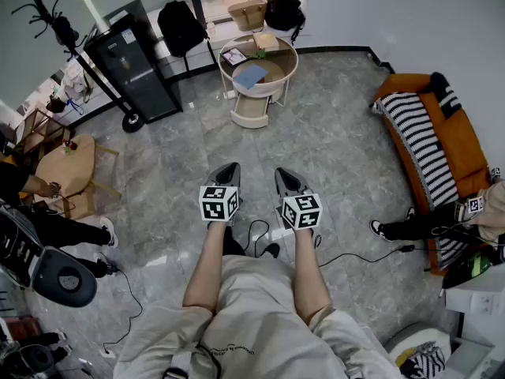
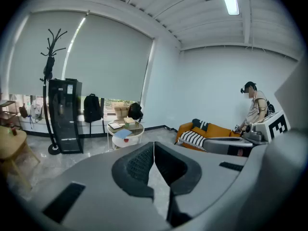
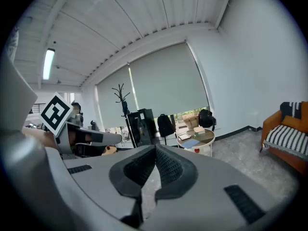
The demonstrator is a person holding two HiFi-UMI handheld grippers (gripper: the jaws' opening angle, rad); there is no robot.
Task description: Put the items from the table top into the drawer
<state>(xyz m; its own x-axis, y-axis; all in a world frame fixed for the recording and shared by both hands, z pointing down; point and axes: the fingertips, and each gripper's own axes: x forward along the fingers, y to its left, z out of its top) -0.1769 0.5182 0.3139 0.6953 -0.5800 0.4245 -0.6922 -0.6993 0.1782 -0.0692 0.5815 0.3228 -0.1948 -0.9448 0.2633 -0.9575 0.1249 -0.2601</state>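
Observation:
A round white table [image 1: 278,80] stands across the room, well ahead of both grippers. On its top lie a blue book [image 1: 250,75], a framed picture [image 1: 233,56], a tan box [image 1: 266,42] and a small green thing [image 1: 259,54]. Below the top, a white drawer [image 1: 252,109] sticks out toward me. My left gripper [image 1: 229,168] and right gripper [image 1: 286,174] are held side by side over the floor, both shut with nothing between the jaws. The table [image 2: 126,131] is small and far off in the left gripper view and also far off [image 3: 196,139] in the right gripper view.
A black cabinet [image 1: 134,69] on wheels and a coat stand [image 1: 59,22] stand left of the white table. An orange sofa [image 1: 430,144] with a striped cushion lines the right wall. A wooden side table [image 1: 67,168] and seated people flank the room. Cables [image 1: 347,255] cross the floor.

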